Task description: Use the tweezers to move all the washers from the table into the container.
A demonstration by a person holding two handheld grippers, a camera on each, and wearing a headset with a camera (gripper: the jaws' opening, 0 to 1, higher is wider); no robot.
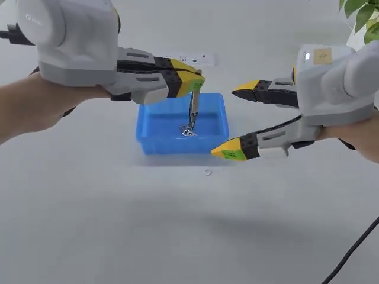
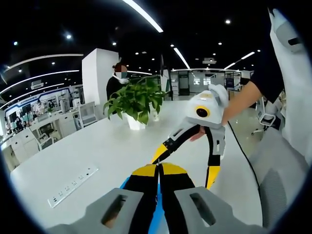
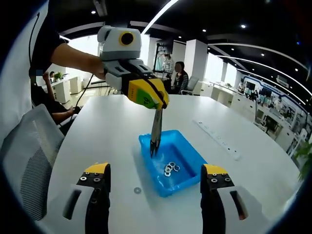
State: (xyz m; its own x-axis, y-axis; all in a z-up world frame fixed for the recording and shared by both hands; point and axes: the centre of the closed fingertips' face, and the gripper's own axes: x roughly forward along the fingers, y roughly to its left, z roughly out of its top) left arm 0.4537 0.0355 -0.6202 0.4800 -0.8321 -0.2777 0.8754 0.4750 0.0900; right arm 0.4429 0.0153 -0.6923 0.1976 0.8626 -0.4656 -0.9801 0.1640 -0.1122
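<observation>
Tweezers (image 1: pixel 193 111) of slim silver metal hang with their long axis close to upright. The tips point down into the shallow blue plastic container (image 1: pixel 155 144), and the handle end is pinched at the top. The tips sit low over the container's floor, next to a small cluster of silver metal washers (image 1: pixel 188 132) lying inside it. Whether they touch the cluster I cannot tell. A lone washer (image 1: pixel 208 172), flat and silver, lies on the white surface (image 1: pixel 106 225) just in front of the container, apart from its wall.

A white power strip (image 1: pixel 195 59) lies beyond the container, and a black cable (image 1: pixel 350 253) crosses the near right corner. The room is an open office with ceiling light strips. A leafy green potted plant (image 2: pixel 135 100) stands farther along the surface.

The left tool (image 1: pixel 194 81), black with yellow tips, is closed tight on the tweezers' upper end. The right tool (image 1: pixel 232 121) is spread wide, grips nothing and is held above the surface at the container's right side.
</observation>
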